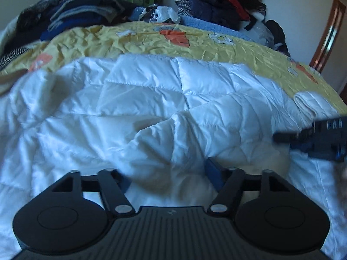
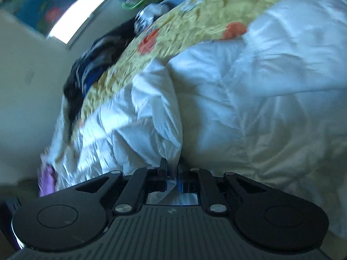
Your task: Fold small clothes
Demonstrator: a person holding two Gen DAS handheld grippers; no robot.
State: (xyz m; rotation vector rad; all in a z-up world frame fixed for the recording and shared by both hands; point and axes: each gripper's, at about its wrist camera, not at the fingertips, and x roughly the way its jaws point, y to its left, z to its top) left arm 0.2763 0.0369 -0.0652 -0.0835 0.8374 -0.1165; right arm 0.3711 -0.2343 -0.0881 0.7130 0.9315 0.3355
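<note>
A puffy white quilted garment [image 1: 151,108] lies spread over the middle of the bed, on a crumpled yellow bedspread with orange and white shapes [image 1: 130,36].

In the left wrist view, the left hand-held gripper [image 1: 170,176] sits low in the frame with its jaws spread wide. White fabric bulges up between its blue-padded fingers [image 1: 213,174], but the pads do not pinch it. At the right edge of that frame the right hand-held gripper [image 1: 314,136] shows as a dark, blurred shape over the garment's side.

In the right wrist view, much blurred, the right hand-held gripper [image 2: 171,173] has its jaws drawn nearly together on a thin fold of the white garment [image 2: 238,108], which rises from the pinch toward mid-frame.

A heap of dark and blue clothes [image 1: 71,15] sits at the upper left of the left view, and a red and navy pile [image 1: 216,2] at the upper right.
</note>
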